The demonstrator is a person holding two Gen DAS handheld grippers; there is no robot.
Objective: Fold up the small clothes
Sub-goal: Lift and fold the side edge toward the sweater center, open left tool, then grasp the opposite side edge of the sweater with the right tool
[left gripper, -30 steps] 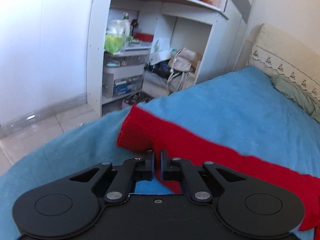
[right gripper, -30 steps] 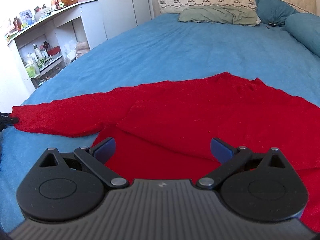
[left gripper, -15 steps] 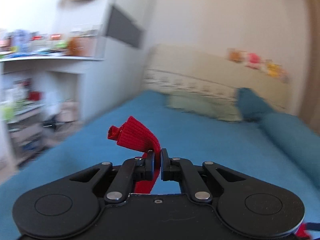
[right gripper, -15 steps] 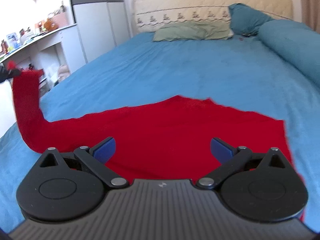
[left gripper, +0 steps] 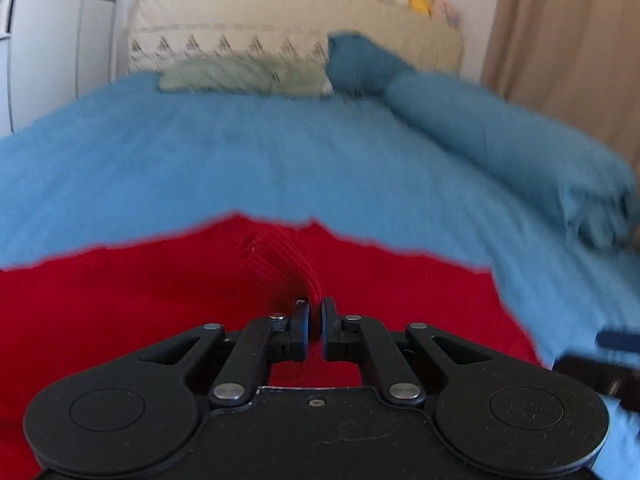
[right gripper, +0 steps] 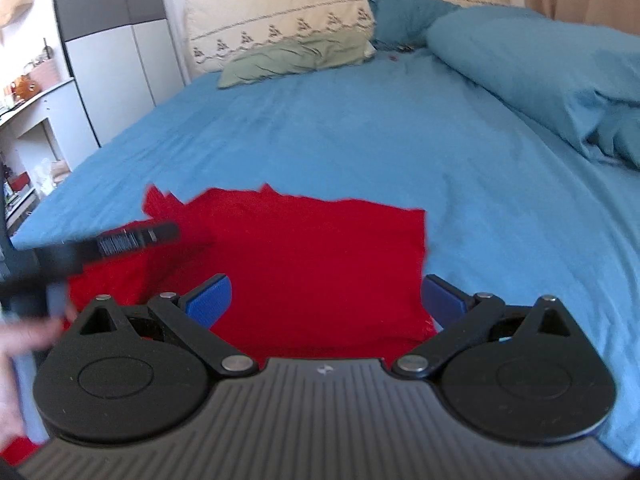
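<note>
A red knitted sweater [right gripper: 304, 256] lies on the blue bed sheet [right gripper: 360, 128]. My left gripper [left gripper: 314, 326] is shut on the sweater's ribbed sleeve cuff [left gripper: 280, 264] and holds it over the sweater body [left gripper: 120, 300]. The left gripper also shows in the right wrist view [right gripper: 120, 242], over the sweater's left part. My right gripper [right gripper: 326, 300] is open and empty, just above the sweater's near edge. Its blue pads [right gripper: 210, 298] stand wide apart.
A green pillow [right gripper: 296, 60] and blue pillows [right gripper: 520, 56] lie at the head of the bed, before a beige headboard [left gripper: 280, 20]. A white wardrobe [right gripper: 104, 40] and shelves [right gripper: 28, 120] stand left of the bed. A curtain [left gripper: 568, 40] hangs at right.
My left gripper has lifted the sleeve cuff from the bed's left edge and swung it right, over the sweater body. The right gripper stayed open and shifted right.
</note>
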